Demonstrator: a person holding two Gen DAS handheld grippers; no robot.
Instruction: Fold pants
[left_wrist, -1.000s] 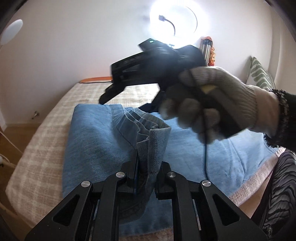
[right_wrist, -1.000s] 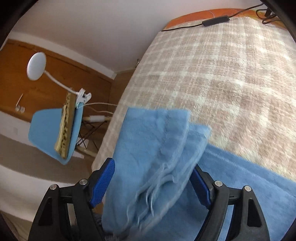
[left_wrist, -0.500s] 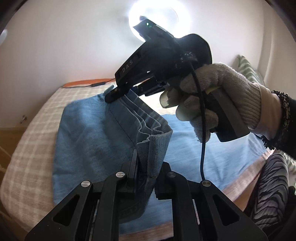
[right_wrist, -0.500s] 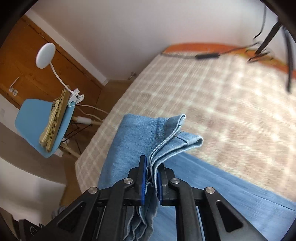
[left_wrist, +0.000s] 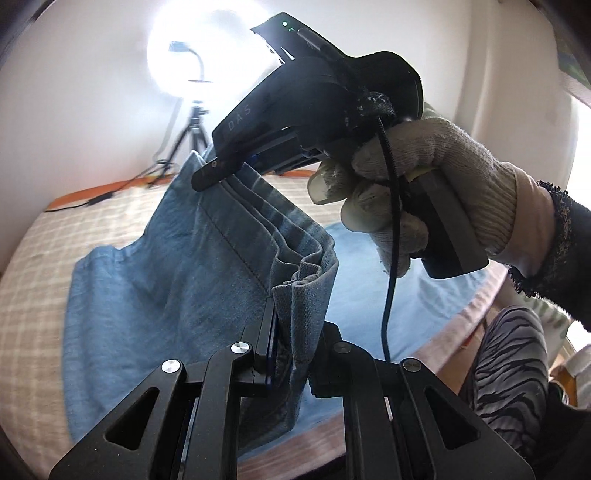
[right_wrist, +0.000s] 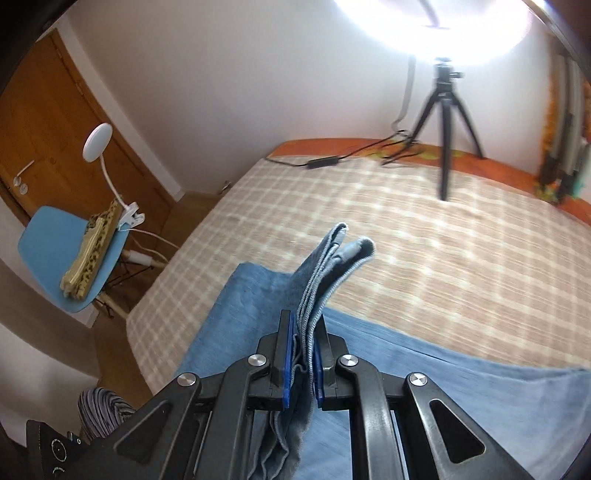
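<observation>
The left claw (left_wrist: 291, 354) is closed on the bunched hem layers of the blue denim pants (left_wrist: 177, 288), the cloth rising between its two fingers and hanging below them. The right claw (right_wrist: 303, 363) is likewise clamped on the pants (right_wrist: 325, 273); its jaws have just closed onto the stacked hem edges, which stand up and forward from between the blue pads (right_wrist: 289, 363). In the left wrist view the right claw (left_wrist: 221, 168) is ahead of and above the left claw, gripped in a gloved hand (left_wrist: 417, 192), and pinches the far end of the same hem, so the edge runs taut from one claw to the other. The housing of the right claw carries the letters "DAS" on its side; a small green indicator light is lit at its top. A black cable (left_wrist: 388, 266) hangs down from it. The rest of the pants lies below both claws, spread flat on the bed (right_wrist: 424, 236), which has a beige checked cover. Beyond the right claw a black tripod (right_wrist: 447, 122) stands at the far edge of the bed under a bright ring light (right_wrist: 436, 29). To the left of the right claw is a blue chair (right_wrist: 51, 240) holding a folded leopard-print item and a white clip lamp (right_wrist: 107, 162). No other writing is legible.
</observation>
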